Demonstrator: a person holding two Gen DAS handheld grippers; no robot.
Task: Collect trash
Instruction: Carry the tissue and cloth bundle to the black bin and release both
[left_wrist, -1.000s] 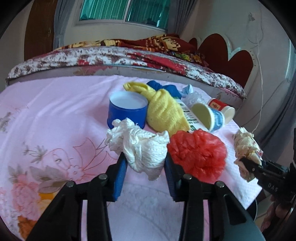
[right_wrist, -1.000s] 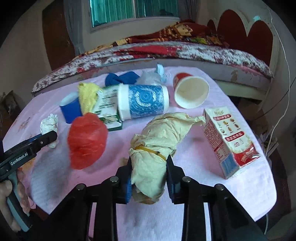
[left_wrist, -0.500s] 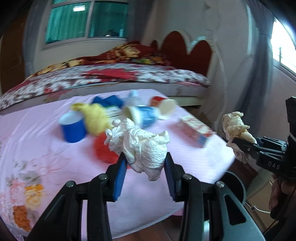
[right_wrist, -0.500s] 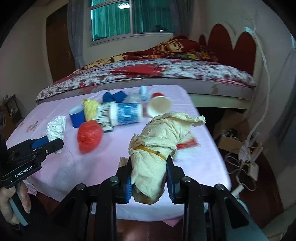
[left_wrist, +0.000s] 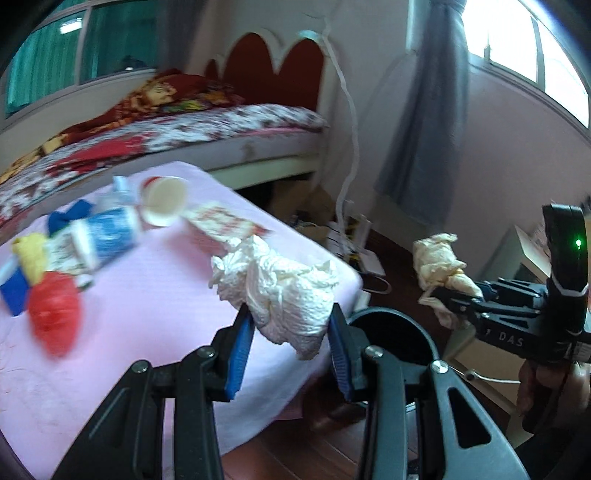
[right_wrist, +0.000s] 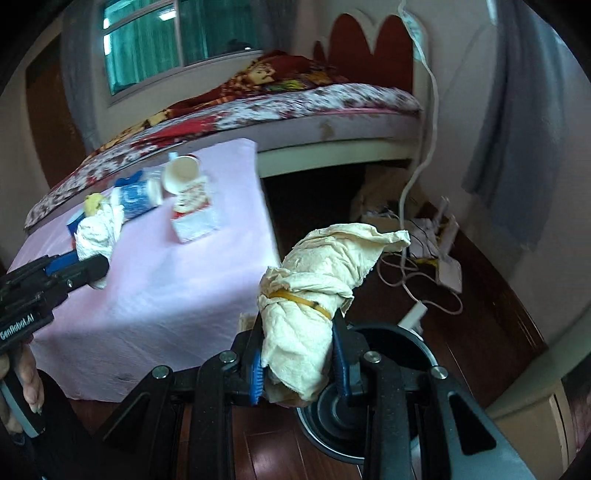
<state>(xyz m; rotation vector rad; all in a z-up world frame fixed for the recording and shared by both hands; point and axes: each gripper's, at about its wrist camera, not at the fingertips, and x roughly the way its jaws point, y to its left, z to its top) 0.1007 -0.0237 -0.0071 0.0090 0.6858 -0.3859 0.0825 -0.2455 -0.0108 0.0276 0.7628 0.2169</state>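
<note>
Trash sits clamped in both of our grippers: the left gripper (left_wrist: 291, 334) pinches a crumpled white paper wad (left_wrist: 280, 291) between its 2 blue pads, and the right gripper (right_wrist: 297, 356) squeezes a cream paper bundle (right_wrist: 321, 291) tied with a yellow rubber band (right_wrist: 295, 297). Both loads hang past the edge of the pink-clothed table (left_wrist: 155, 295), over the dark wooden floor (right_wrist: 480, 325). A round black bin (left_wrist: 393, 332) stands directly below and beyond the fingertips, its rim showing behind each load. Back on the table we see a red plastic bag (left_wrist: 55, 314), a blue-and-white cup (left_wrist: 103, 236) on its side, a white cup (left_wrist: 164, 201) with a red rim, a small carton (right_wrist: 194, 218) and a yellow cloth (left_wrist: 33, 253), all blurred. A bed (right_wrist: 295, 110) with a flowered cover stands behind.
</note>
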